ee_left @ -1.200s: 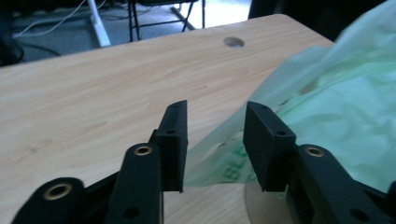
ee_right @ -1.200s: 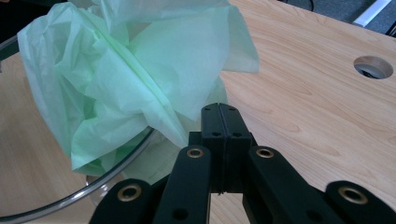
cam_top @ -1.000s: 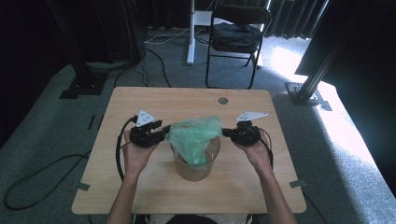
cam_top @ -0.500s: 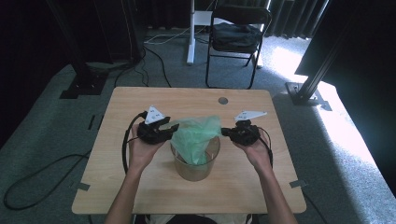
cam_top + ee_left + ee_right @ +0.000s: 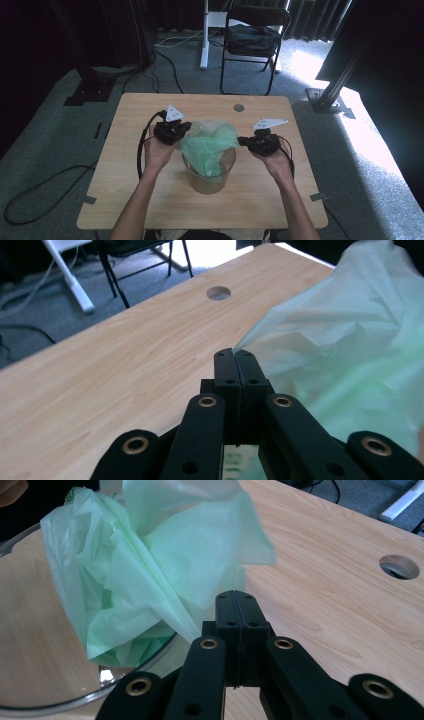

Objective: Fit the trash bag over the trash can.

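Wide wooden tabletop (image 5: 150,200) first, with plenty of bare board on every side and a round cable hole (image 5: 239,107) near the far edge. Centre stage, toward the near half, stands a clear round bin (image 5: 209,176), and a pale green bag (image 5: 206,145) billows out of its mouth, its bulk heaped above the rim and only partly tucked inside.

The left claw (image 5: 181,131) sits just left of the bag, up at the far-left shoulder of the bin, and its jaws have just been closing; in the left gripper view they are pressed together with a corner of the green film (image 5: 240,344) pinched at the tips. The right claw (image 5: 241,141) sits just right of the bag, jaws also clamped tight, with the bag's edge (image 5: 200,625) running down to them; it looks pinched, though the pinch itself is hard to make out.

So the bag lies between the two claws, stretched roughly left to right across the bin's mouth. My read: the coming move is pulling the two held edges apart and down over the rim, and there is free room outward on both sides to do it.
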### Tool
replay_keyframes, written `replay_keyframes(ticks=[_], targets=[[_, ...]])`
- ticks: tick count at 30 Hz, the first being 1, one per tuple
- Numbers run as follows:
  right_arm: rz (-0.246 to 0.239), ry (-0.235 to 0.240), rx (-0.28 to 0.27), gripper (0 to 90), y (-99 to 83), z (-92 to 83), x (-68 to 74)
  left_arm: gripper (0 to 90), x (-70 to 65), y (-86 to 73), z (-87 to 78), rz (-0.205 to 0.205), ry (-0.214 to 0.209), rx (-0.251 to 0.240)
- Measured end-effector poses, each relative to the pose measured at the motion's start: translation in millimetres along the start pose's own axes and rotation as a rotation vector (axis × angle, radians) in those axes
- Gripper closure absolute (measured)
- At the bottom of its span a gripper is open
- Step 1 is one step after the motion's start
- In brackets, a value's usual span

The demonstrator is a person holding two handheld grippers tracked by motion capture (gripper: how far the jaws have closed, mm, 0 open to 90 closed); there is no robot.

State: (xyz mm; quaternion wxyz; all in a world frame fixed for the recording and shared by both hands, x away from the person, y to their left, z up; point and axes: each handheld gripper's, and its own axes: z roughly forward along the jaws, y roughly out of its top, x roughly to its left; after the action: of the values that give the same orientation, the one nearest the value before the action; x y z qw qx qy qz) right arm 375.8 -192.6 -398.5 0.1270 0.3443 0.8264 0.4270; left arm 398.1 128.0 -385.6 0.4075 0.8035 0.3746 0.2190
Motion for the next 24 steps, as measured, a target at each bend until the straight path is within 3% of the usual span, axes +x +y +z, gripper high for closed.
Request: replay_keyframes(ticks=[9, 16, 24], targets=[[0.02, -0.018, -0.009, 90.0, -6.0, -10.9, -7.2, 90.0, 34.7, -8.3, -1.3, -0.148, 0.044, 0.018], [0.039, -0.039, -0.011, 90.0, -13.2, -17.8, -14.4, 90.0, 56.9, -24.6, 2.8, -0.226, 0.066, 0.047], [0.046, -0.038, 0.023, 90.0, -25.8, -22.5, -17.0, 90.0, 67.9, -48.6, 4.6, -0.294, 0.062, 0.107]])
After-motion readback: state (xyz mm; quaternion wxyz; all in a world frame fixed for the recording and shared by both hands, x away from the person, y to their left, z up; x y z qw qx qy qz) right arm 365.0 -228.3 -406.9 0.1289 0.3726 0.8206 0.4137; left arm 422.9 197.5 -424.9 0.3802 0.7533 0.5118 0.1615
